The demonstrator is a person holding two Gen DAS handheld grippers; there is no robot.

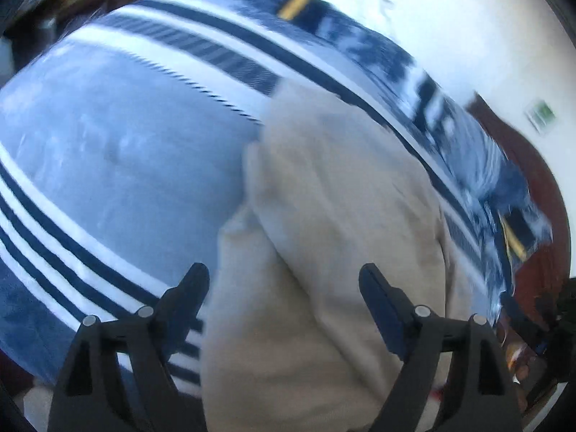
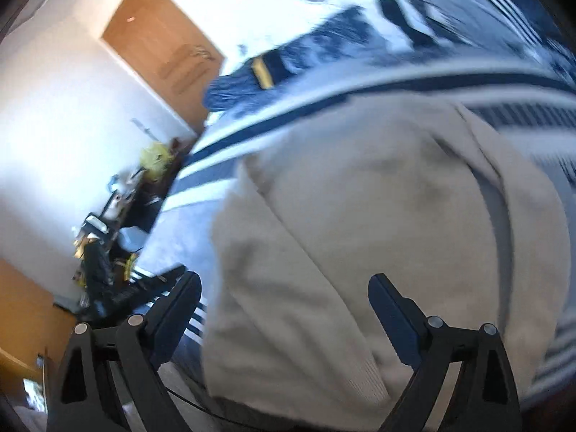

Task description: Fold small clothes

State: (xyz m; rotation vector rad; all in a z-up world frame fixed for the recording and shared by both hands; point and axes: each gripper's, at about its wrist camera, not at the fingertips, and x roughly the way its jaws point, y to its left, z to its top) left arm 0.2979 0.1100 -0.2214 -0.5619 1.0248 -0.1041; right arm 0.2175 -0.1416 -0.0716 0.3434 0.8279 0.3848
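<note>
A beige garment [image 1: 324,223] lies crumpled on a blue blanket with white and navy stripes [image 1: 118,151]. My left gripper [image 1: 284,277] is open, its two black fingers apart just above the near part of the beige cloth, holding nothing. In the right wrist view the same beige garment [image 2: 360,223] fills the middle, with folds and a seam running across it. My right gripper [image 2: 284,284] is open too, fingers spread over the garment's near edge, empty. Both views are motion-blurred.
The striped blanket [image 2: 360,86] covers the surface under the garment. A white wall and a wooden door [image 2: 162,43] stand behind. Cluttered items with something yellow [image 2: 154,158] sit by the wall at left. Dark red furniture [image 1: 540,252] shows at the right.
</note>
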